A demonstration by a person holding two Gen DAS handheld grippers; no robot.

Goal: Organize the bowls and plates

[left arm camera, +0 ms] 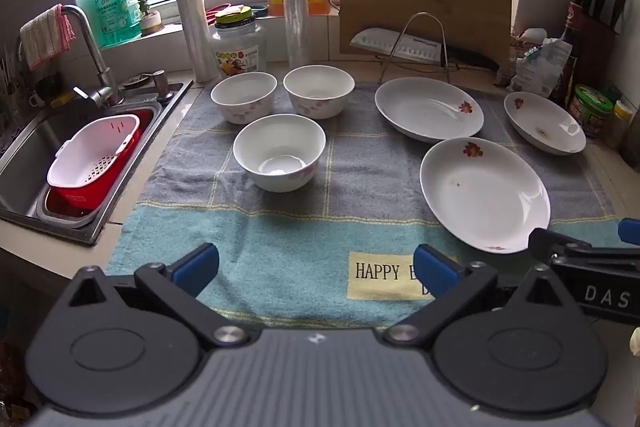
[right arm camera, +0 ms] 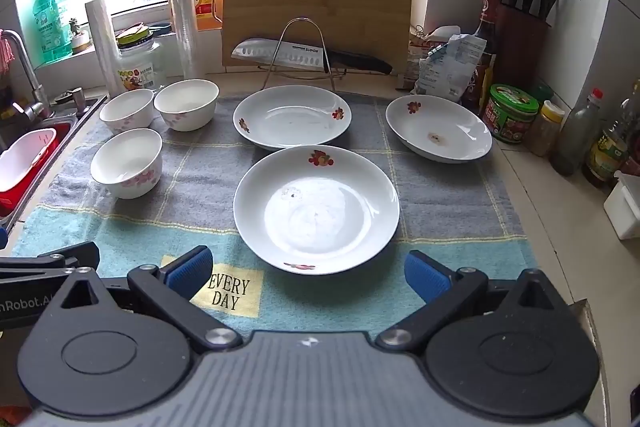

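Note:
Three white bowls stand on a grey-blue towel (left arm camera: 280,239): a near bowl (left arm camera: 279,153), a back-left bowl (left arm camera: 243,97) and a back-right bowl (left arm camera: 319,91). Three white flowered plates lie to the right: a near plate (right arm camera: 316,209), a back plate (right arm camera: 292,117) and a far-right plate (right arm camera: 439,128). My left gripper (left arm camera: 316,269) is open and empty above the towel's front edge. My right gripper (right arm camera: 308,277) is open and empty just in front of the near plate. The right gripper also shows at the right edge of the left wrist view (left arm camera: 588,259).
A sink (left arm camera: 52,131) with a red and white colander (left arm camera: 94,157) lies at the left. A cutting board (right arm camera: 318,3), a knife on a wire rack (right arm camera: 308,57), film rolls and bottles stand at the back. Jars, bottles and a knife block (right arm camera: 524,27) line the right wall.

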